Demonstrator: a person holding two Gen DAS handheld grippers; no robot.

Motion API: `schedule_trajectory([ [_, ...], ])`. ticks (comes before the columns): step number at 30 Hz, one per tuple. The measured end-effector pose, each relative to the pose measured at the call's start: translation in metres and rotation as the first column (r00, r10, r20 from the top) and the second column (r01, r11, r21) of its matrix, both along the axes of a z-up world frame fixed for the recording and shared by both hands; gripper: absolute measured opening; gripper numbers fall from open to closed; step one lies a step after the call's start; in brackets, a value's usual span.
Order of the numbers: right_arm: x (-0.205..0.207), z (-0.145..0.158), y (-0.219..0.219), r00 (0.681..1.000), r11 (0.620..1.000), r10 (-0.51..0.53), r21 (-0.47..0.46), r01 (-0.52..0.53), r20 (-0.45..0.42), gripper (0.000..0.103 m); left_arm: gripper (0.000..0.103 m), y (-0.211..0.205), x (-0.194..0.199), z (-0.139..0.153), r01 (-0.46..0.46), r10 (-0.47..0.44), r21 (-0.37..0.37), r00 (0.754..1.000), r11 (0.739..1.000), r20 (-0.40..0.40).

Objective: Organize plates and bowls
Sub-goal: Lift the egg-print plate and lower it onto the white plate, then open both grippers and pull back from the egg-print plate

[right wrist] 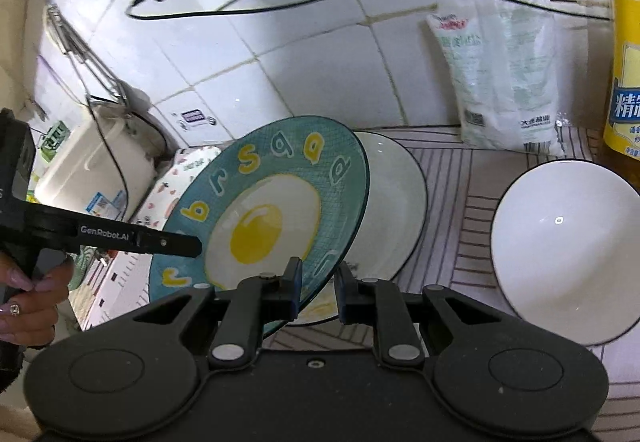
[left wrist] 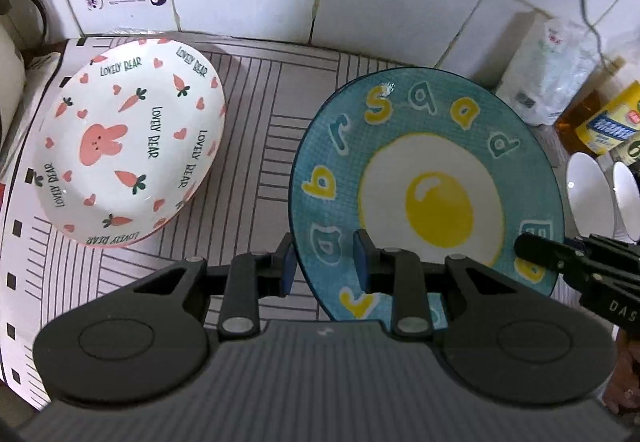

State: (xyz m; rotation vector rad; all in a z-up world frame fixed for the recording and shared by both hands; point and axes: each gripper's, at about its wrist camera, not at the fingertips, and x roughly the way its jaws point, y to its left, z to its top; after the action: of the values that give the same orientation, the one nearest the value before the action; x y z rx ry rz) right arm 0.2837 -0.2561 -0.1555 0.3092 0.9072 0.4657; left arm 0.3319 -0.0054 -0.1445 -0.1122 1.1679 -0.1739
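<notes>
We tilt both grippers down, left gripper (left wrist: 324, 262) and right gripper (right wrist: 318, 284) each clamping the egg plate's (left wrist: 432, 198) rim, bunny plate (left wrist: 128, 138) left, white plate (right wrist: 396, 202) beneath, bowl (right wrist: 564, 250) right.

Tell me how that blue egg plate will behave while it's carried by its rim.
The blue egg plate looks glazed and rigid, so probably slippery and breakable if dropped. Both tools, left and right, pinch only its rim while it hangs tilted, so it may pivot or slide.

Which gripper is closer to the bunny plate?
Left. The left gripper, on the egg plate's edge, is beside the bunny plate; the right gripper grips the egg plate's far edge.
</notes>
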Motion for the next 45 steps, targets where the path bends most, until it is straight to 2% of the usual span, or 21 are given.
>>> schedule_trajectory([
  [6, 0.015, -0.011, 0.001, 0.998, 1.000, -0.014, -0.019, 0.013, -0.056, 0.021, 0.028, -0.001, 0.021, -0.015, -0.022, 0.023, 0.006, 0.997, 1.000, -0.073],
  [12, 0.022, -0.007, 0.012, 0.993, 0.995, -0.038, -0.097, 0.028, -0.108, 0.021, 0.028, 0.000, 0.029, -0.024, -0.026, 0.026, 0.005, 0.992, 1.000, -0.126],
  [15, 0.028, -0.006, 0.014, 0.985, 0.992, -0.062, -0.117, 0.043, -0.160, 0.021, 0.028, -0.001, 0.031, -0.027, -0.029, 0.030, 0.009, 0.991, 1.000, -0.133],
  [21, 0.034, -0.003, 0.018, 0.985, 0.984, -0.065, -0.174, 0.037, -0.162, 0.022, 0.028, -0.003, 0.033, -0.031, -0.015, 0.018, 0.026, 0.990, 1.000, -0.143],
  [25, 0.037, 0.004, 0.043, 0.992, 0.939, -0.031, -0.343, -0.014, -0.126, 0.032, 0.028, -0.002, 0.031, -0.033, -0.012, 0.016, 0.029, 0.990, 1.000, -0.140],
  [27, 0.037, 0.004, 0.050, 0.994, 0.921, -0.027, -0.389, -0.018, -0.110, 0.033, 0.028, -0.002, 0.030, -0.034, -0.011, 0.014, 0.025, 0.991, 1.000, -0.135],
  [32, 0.037, 0.002, 0.049, 0.996, 0.910, -0.029, -0.414, -0.007, -0.081, 0.033, 0.028, -0.005, 0.029, -0.037, -0.019, 0.022, 0.025, 0.991, 1.000, -0.133],
  [39, 0.026, -0.010, 0.062, 0.999, 0.863, -0.031, -0.505, 0.020, -0.014, 0.036, 0.026, -0.006, 0.024, -0.036, -0.018, 0.022, 0.029, 0.993, 0.999, -0.119],
  [42, 0.017, -0.016, 0.071, 0.998, 0.830, -0.008, -0.557, 0.038, 0.056, 0.037, 0.024, 0.000, 0.019, -0.034, -0.024, 0.023, -0.002, 0.993, 1.000, -0.118],
  [45, 0.013, -0.016, 0.067, 0.996, 0.845, -0.046, -0.529, 0.080, 0.077, 0.034, 0.024, 0.005, 0.010, -0.027, -0.015, 0.013, -0.012, 0.994, 1.000, -0.106],
])
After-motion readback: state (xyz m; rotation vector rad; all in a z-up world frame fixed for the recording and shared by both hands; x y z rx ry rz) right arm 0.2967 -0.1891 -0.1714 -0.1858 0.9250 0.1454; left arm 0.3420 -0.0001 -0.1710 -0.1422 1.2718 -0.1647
